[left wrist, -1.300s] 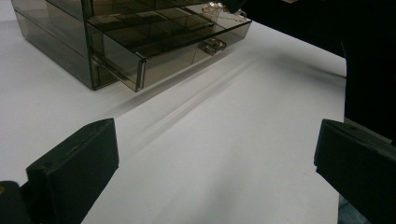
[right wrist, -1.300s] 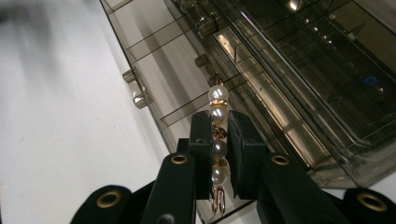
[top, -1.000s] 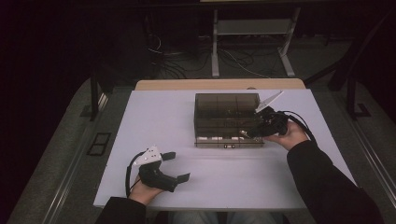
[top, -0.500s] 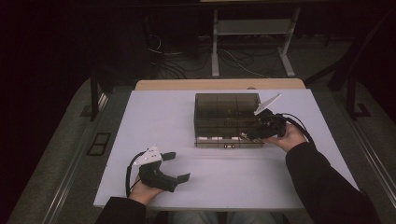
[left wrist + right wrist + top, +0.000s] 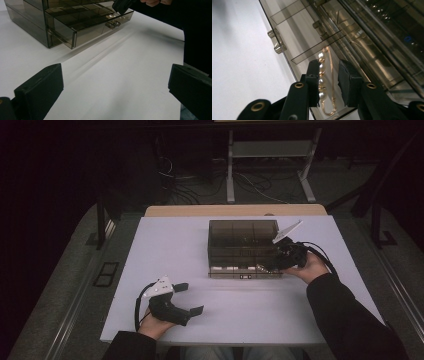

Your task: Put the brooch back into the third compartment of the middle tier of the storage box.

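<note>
Left tool seen from behind: two black blocky jaws held wide apart, nothing between them, over bare white bench. Smoky transparent plastic drawer cabinet set at upper left on bench. Lowest shallow compartmented drawer drawn out toward viewer, small metal knob on front. Right tool seen at drawer's far end, top edge, held by hand; jaw state not discernible there. Dark sleeve seen along right edge.

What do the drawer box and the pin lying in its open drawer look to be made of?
Drawer box: smoky clear plastic, probably acrylic; its dividers show through the glossy walls.
Pin: gold-toned metal wire, shiny, carrying a row of white pearl-like beads, real or imitation I can't tell.
</note>
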A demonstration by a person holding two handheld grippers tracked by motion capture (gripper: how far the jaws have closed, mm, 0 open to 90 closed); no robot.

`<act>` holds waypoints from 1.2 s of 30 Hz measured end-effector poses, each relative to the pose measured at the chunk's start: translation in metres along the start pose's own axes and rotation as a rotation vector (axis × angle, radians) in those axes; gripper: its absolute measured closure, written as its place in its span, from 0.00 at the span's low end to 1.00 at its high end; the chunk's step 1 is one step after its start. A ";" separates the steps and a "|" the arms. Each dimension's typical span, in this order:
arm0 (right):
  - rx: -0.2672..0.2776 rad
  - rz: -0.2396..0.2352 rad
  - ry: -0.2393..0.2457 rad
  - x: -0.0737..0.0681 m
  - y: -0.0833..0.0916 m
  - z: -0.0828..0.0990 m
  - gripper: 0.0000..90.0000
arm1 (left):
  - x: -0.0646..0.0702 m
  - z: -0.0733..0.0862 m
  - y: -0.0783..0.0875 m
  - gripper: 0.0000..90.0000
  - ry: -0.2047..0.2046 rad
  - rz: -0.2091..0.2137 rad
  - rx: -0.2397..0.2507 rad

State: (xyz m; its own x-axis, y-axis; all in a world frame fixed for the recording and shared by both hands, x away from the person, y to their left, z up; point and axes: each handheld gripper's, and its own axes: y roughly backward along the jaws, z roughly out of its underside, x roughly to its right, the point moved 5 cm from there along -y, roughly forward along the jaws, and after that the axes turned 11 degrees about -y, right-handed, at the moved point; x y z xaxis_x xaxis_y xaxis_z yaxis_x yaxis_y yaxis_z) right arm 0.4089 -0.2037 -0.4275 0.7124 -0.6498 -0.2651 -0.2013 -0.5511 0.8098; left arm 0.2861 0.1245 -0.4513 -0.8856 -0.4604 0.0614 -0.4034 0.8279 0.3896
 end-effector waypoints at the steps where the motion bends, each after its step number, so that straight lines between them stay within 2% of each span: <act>1: 0.000 0.000 0.005 0.000 0.002 0.000 0.76 | 0.000 0.000 0.000 0.00 0.001 0.000 0.001; 8: 0.028 0.004 -0.005 -0.005 0.014 0.001 0.68 | 0.000 0.000 0.000 0.00 0.000 0.000 0.001; 18: 0.077 0.029 -0.067 -0.007 0.031 0.007 0.37 | 0.000 0.000 0.000 0.00 0.000 0.001 0.001; 26: 0.126 0.026 -0.126 -0.009 0.043 0.016 0.13 | 0.001 -0.001 -0.001 0.00 0.000 0.002 0.003; 29: 0.147 0.036 -0.153 -0.009 0.047 0.021 0.12 | 0.001 -0.001 -0.001 0.00 0.001 0.003 0.004; 30: 0.153 0.030 -0.157 -0.009 0.048 0.022 0.09 | 0.001 -0.001 -0.001 0.00 0.000 0.002 0.004; 31: 0.158 0.025 -0.168 -0.009 0.049 0.024 0.00 | 0.000 -0.001 -0.001 0.00 -0.003 0.002 0.004; 36: 0.182 0.021 -0.196 -0.010 0.054 0.033 0.00 | 0.001 -0.001 -0.001 0.00 -0.002 0.003 0.004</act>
State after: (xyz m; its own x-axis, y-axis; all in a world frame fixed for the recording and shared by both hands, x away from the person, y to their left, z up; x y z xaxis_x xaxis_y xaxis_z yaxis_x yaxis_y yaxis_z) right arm 0.3688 -0.2440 -0.3979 0.5666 -0.7414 -0.3595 -0.3452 -0.6098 0.7134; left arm 0.2862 0.1232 -0.4507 -0.8872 -0.4574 0.0609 -0.4017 0.8304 0.3860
